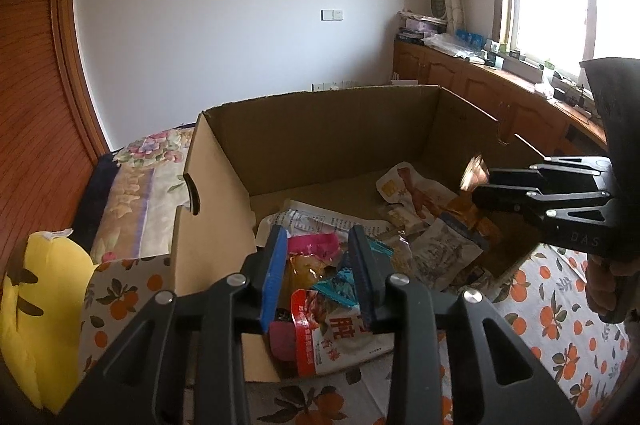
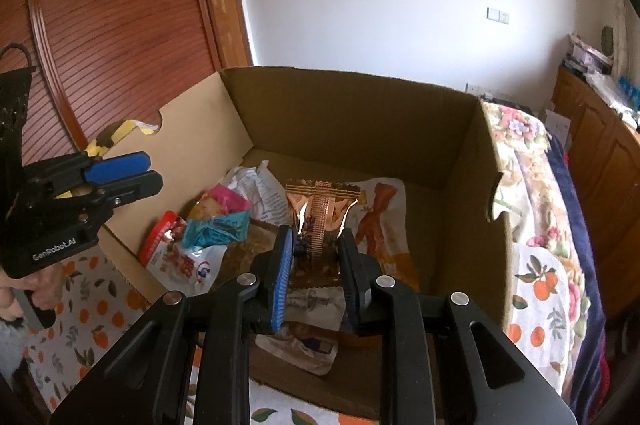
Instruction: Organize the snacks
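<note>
Several snack packets already lie inside the open cardboard box (image 2: 352, 113), so the sorting looks well under way, though I cannot tell how many snacks are left outside it, since none show on the orange-print cloth (image 1: 552, 313) around the box.

At the far left of the left wrist view a yellow pillow (image 1: 36, 309) rests on the bed beside the box, well apart from the work. Next to the right, the left gripper (image 1: 320, 265) hangs over the near left corner of the box with its jaws apart and nothing between them; below it lie a red-and-white pouch (image 1: 340, 337), a teal packet (image 1: 344, 281) and a pink packet (image 1: 316, 245), heaped loosely on one another. In the right wrist view the same heap sits at the left of the box floor, with the red-and-white pouch leaning on the near wall.

Further right, in the middle of the box, the right gripper (image 2: 316, 249) is closed on a shiny copper-coloured packet (image 2: 320, 213), holding it upright just above the box floor. Behind and to its right a white packet with an orange figure (image 2: 380, 221) lies flat on the bottom.

My judgement: the copper packet is about to be set down or released among the others. The packets in the box are jumbled rather than lined up, so tidying them may remain
</note>
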The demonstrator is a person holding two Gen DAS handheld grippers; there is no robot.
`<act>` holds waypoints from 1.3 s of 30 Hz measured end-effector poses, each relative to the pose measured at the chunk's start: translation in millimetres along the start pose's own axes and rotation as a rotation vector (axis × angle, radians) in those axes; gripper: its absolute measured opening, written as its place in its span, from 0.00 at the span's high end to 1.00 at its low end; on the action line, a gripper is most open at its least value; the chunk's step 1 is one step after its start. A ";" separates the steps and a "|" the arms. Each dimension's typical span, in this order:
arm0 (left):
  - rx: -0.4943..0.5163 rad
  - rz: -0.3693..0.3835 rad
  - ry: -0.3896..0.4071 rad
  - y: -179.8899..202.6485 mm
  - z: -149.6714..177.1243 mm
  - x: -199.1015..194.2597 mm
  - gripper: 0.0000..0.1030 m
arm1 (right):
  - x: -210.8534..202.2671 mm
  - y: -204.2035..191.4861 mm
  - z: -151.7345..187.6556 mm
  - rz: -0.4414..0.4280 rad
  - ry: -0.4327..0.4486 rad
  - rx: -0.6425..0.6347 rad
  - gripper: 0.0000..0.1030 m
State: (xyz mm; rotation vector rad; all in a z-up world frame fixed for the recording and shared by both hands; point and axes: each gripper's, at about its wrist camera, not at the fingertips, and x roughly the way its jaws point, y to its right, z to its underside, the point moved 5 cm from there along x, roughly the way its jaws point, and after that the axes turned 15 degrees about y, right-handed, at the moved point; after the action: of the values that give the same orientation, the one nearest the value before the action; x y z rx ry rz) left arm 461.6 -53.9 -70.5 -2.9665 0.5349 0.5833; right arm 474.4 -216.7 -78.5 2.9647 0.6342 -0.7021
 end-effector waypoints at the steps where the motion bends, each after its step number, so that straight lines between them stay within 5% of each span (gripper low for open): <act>1: 0.000 0.002 0.002 1.4 -0.8 -2.2 0.69 | -1.4 -1.0 -0.1 0.001 -0.001 -0.003 0.60; 10: 0.028 0.014 0.038 19.5 -17.8 -43.5 0.69 | -35.1 -17.9 -7.7 0.009 0.031 -0.029 0.56; 27: 0.067 -0.023 0.109 50.3 -43.3 -177.1 0.63 | -178.6 -64.8 -35.4 0.038 0.168 -0.070 0.53; 39: 0.075 -0.035 0.122 76.8 -39.8 -245.4 0.61 | -246.9 -91.1 -20.5 0.040 0.184 -0.061 0.50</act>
State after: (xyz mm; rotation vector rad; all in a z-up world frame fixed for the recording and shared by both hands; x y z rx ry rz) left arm 236.0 -52.0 59.2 -2.9470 0.5006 0.3726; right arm 245.9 -225.0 53.3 2.9979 0.5926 -0.4023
